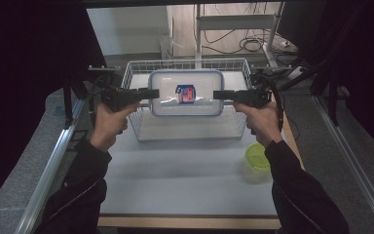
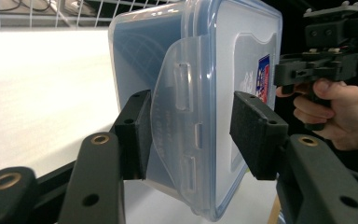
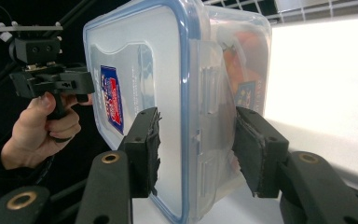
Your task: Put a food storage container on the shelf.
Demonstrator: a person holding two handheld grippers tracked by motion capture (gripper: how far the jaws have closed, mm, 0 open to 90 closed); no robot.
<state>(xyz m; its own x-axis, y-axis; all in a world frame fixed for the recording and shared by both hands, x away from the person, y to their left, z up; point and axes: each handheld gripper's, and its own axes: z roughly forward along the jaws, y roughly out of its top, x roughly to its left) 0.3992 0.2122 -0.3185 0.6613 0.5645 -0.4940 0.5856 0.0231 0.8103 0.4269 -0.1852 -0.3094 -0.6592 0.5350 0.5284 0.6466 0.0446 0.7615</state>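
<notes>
A clear plastic container (image 1: 186,92) with a blue-rimmed lid is held level above a white wire basket (image 1: 139,127) that stands on the white desk (image 1: 185,180), toward its far side. The left hand-held gripper (image 1: 152,92) meets the container's left short end and the right hand-held gripper (image 1: 220,94) meets its right short end, each held in one of the person's hands, with dark sleeves coming in from the bottom of the high view. In the left gripper view the container (image 2: 200,93) stands on edge between the two black jaws, its translucent latch flap facing the camera; the pad on the base side looks to touch the container, while a narrow gap seems to show between the lid and the other pad, so whether this gripper (image 2: 189,135) is fully clamped I cannot tell. In the right gripper view the right gripper (image 3: 196,149) has its jaws on either side of the container's (image 3: 168,93) end — one worn pad against the lid, the other against the base — and it appears closed on it. A blue and red label (image 1: 185,94) sits in the middle of the lid, and something orange-red shows through the clear wall in the right gripper view. A small lime-green bowl (image 1: 256,157) rests on the desk near the right forearm, well apart from the basket.
</notes>
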